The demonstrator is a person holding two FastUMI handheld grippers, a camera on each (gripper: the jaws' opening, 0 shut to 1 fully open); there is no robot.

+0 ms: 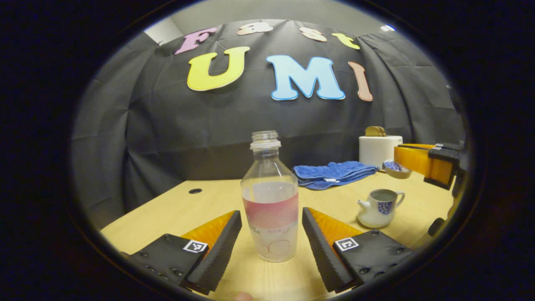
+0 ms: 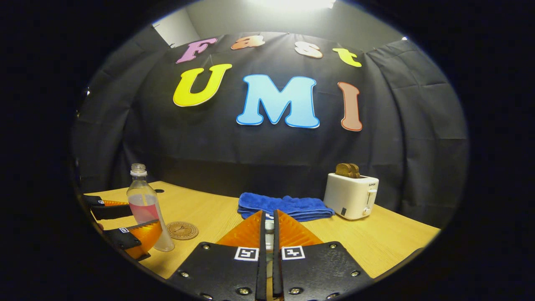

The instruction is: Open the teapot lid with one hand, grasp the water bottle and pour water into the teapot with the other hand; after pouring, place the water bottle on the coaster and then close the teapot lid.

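Observation:
A clear uncapped water bottle [image 1: 271, 200] with a pink label band stands on the wooden table [image 1: 200, 209], partly full. My left gripper [image 1: 271, 213] is open, one finger on each side of the bottle's lower half and close to it. The white teapot [image 1: 379, 207] with blue pattern sits to the right, its top open. Above and behind it, my right gripper [image 1: 399, 156] holds the blue-patterned lid [image 1: 395, 167] in the air. In the right gripper view my right gripper [image 2: 269, 215] is shut on the lid's knob [image 2: 270, 226]. The round brown coaster [image 2: 182, 230] lies just right of the bottle [image 2: 144, 200].
A folded blue towel [image 1: 332, 173] lies toward the back of the table, with a white toaster [image 2: 351, 194] holding toast beside it. A small dark hole [image 1: 194, 191] marks the tabletop at the far left. The black cloth wall closes the back.

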